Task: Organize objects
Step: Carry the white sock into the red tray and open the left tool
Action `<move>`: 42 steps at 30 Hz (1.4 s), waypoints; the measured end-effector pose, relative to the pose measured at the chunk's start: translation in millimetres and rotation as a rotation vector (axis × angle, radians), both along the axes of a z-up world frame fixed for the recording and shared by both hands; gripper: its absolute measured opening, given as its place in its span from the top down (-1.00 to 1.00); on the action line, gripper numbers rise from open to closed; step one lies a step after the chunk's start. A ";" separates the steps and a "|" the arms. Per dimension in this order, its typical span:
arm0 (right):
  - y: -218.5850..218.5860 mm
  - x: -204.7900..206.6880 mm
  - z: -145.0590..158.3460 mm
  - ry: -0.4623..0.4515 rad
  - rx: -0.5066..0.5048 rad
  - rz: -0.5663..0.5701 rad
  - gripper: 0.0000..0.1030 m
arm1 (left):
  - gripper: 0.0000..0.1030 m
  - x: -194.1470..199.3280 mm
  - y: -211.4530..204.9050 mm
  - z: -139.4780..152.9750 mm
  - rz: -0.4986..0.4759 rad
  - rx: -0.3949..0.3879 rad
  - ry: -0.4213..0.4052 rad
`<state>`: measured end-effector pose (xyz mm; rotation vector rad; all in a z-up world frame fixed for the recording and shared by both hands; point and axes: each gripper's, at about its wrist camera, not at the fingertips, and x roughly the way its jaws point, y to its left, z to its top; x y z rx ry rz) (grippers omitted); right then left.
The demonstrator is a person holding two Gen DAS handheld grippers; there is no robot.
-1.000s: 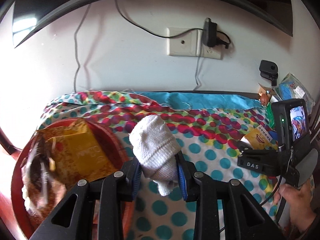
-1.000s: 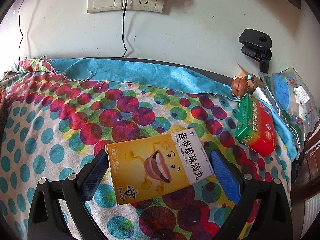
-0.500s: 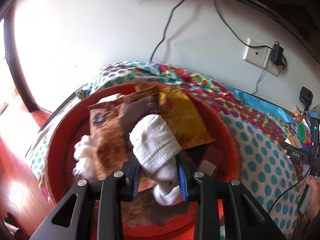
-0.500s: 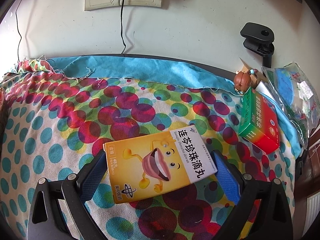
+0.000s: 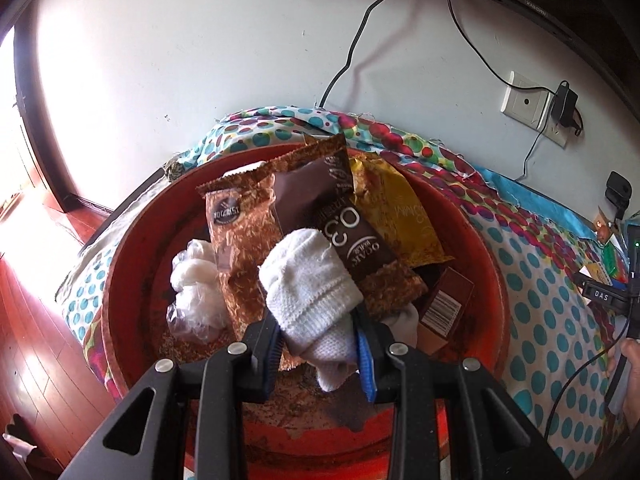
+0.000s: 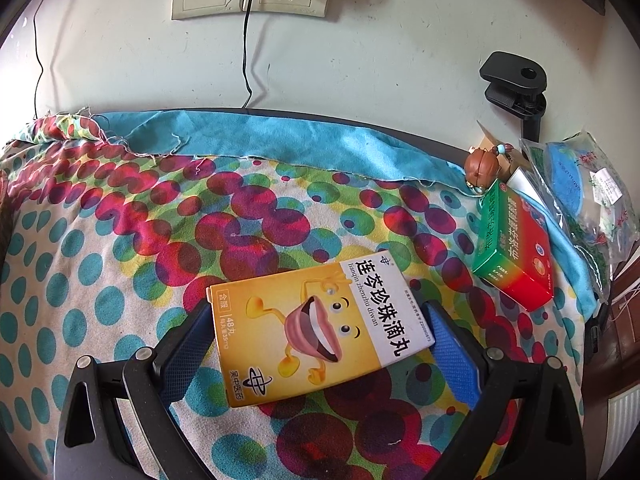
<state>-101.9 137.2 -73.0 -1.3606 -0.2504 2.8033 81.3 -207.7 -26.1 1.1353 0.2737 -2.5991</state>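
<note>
The left gripper (image 5: 320, 336), its jaws clamped on the white sock (image 5: 310, 288), swung away from the dotted cloth (image 5: 552, 320) on the desk and came over the red basin (image 5: 484, 240). The snack packets (image 5: 320, 216) in the basin, earlier at the view's left edge, came to lie directly beneath the sock.

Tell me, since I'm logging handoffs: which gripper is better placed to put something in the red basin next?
Left. The left gripper holds the white sock over the red basin.
</note>
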 end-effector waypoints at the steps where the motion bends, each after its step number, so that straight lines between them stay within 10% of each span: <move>1: 0.2 -0.1 0.1 0.000 0.000 0.000 -0.93 | 0.37 1.4 0.8 -0.8 0.000 -0.004 -0.002; 42: -2.0 1.6 1.4 0.006 0.028 -0.007 -0.93 | 0.14 15.0 -8.8 -5.7 -0.032 0.057 0.001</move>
